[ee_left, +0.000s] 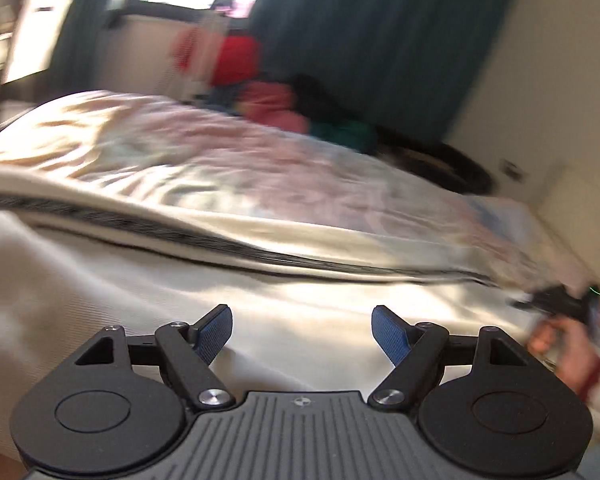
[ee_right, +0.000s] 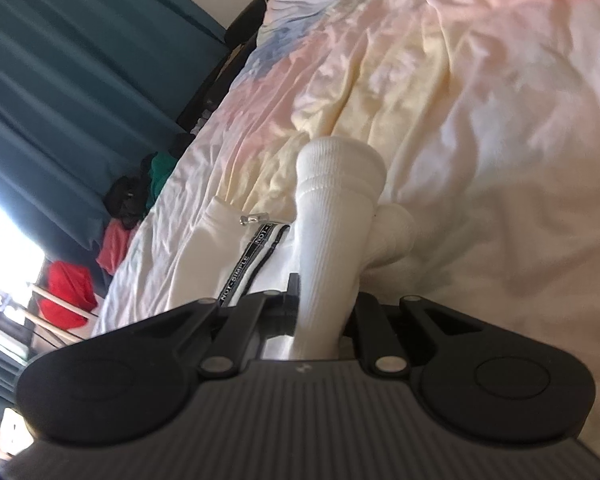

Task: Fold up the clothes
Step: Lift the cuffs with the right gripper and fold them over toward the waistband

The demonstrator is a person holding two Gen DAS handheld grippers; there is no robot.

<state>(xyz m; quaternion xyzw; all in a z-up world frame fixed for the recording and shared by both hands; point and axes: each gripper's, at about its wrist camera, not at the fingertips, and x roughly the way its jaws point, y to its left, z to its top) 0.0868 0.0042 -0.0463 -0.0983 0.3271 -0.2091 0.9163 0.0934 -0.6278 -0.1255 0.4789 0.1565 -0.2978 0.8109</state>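
A white zip-up garment (ee_left: 140, 280) with a dark zipper line (ee_left: 260, 254) lies spread on the bed. My left gripper (ee_left: 302, 332) is open and empty just above its cloth. In the right wrist view my right gripper (ee_right: 324, 292) is shut on the garment's white ribbed cuff (ee_right: 332, 208), which sticks up between the jaws. The zipper with its black-and-white tape (ee_right: 256, 260) lies just left of the cuff. The right gripper and the hand holding it also show at the right edge of the left wrist view (ee_left: 560, 304).
The bed has a pastel tie-dye sheet (ee_right: 460, 80). A pile of red, pink, green and black clothes (ee_left: 284, 108) lies at the bed's far side, by teal curtains (ee_left: 380, 32) and a window. A white wall (ee_left: 560, 100) stands to the right.
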